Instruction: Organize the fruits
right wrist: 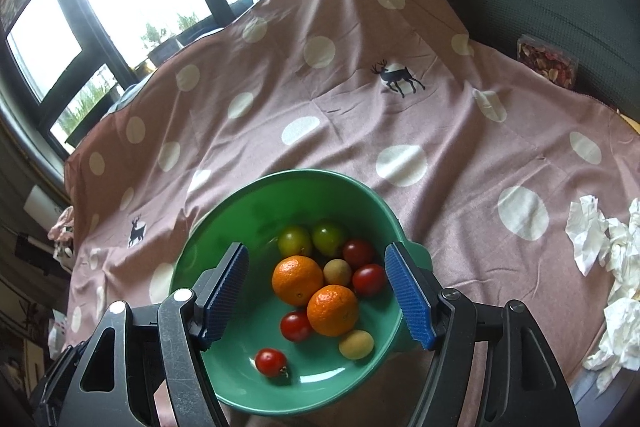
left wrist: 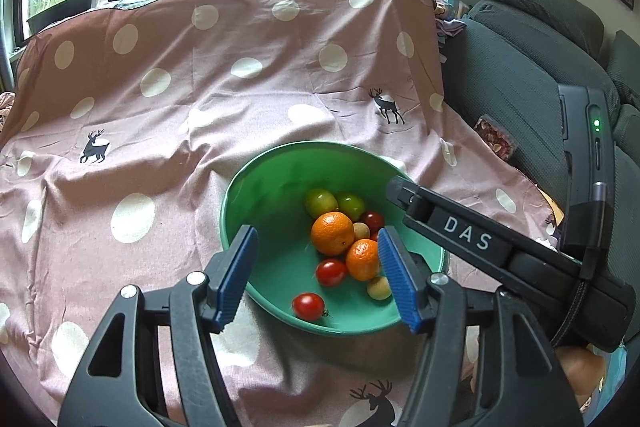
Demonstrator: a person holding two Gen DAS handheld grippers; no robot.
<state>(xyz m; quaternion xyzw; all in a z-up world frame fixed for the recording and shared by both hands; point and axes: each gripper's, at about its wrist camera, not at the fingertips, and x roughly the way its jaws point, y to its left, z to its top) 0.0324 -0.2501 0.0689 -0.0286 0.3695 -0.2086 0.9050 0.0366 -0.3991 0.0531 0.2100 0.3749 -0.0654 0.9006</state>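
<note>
A green bowl [left wrist: 272, 183] [right wrist: 248, 211] sits on the spotted cloth. It holds two oranges [left wrist: 332, 233] [right wrist: 298, 279], two green plums [right wrist: 328, 237], several red cherry tomatoes [right wrist: 271, 361] and two small tan fruits [right wrist: 356, 344]. My left gripper [left wrist: 318, 279] hovers open over the bowl's near left side, and its blue pads [left wrist: 236, 275] touch no fruit. My right gripper [right wrist: 316, 293] is also open above the bowl, its pads [right wrist: 410, 297] straddling the fruit pile without touching it. In the left wrist view the right gripper's black housing [left wrist: 468, 235] reaches in over the bowl's right rim.
A pink cloth with white dots and deer prints [left wrist: 180, 87] [right wrist: 400, 115] covers the table. Crumpled white tissues [right wrist: 612, 267] lie at the right edge. A grey sofa [left wrist: 520, 67] and a snack packet [right wrist: 548, 61] are to the right, windows behind.
</note>
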